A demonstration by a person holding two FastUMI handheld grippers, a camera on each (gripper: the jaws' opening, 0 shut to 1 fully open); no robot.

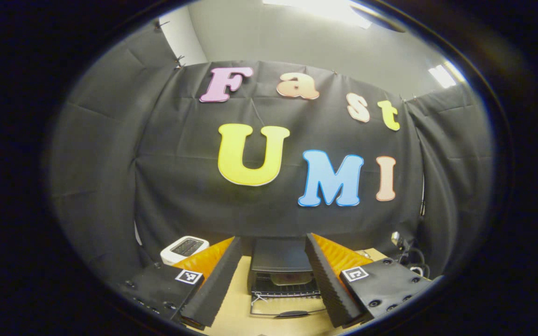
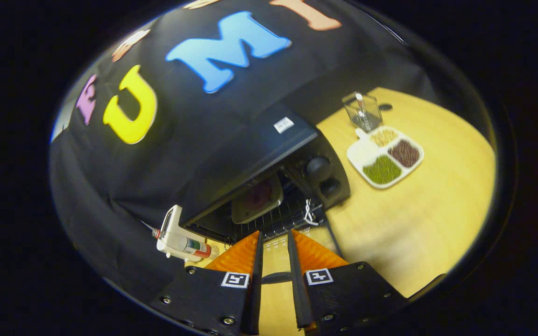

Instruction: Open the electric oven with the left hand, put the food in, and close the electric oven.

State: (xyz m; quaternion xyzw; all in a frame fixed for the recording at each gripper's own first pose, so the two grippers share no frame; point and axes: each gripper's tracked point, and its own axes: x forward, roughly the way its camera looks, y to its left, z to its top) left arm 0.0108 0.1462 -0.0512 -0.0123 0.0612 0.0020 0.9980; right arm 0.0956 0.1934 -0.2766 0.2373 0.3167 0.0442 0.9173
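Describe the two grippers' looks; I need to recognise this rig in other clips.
Both match: the left gripper and right gripper have black bodies with visible screws, a square black-and-white marker on each side, and orange ribbed fingers faced with black ridged pads.

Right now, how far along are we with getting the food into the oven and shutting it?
Done: the oven door hangs open, and a plate of food sits on the rack inside the oven. In hand: nothing; the left gripper is open and facing the oven, and the right gripper is nearly closed but empty. Left: swing the door up and shut it.
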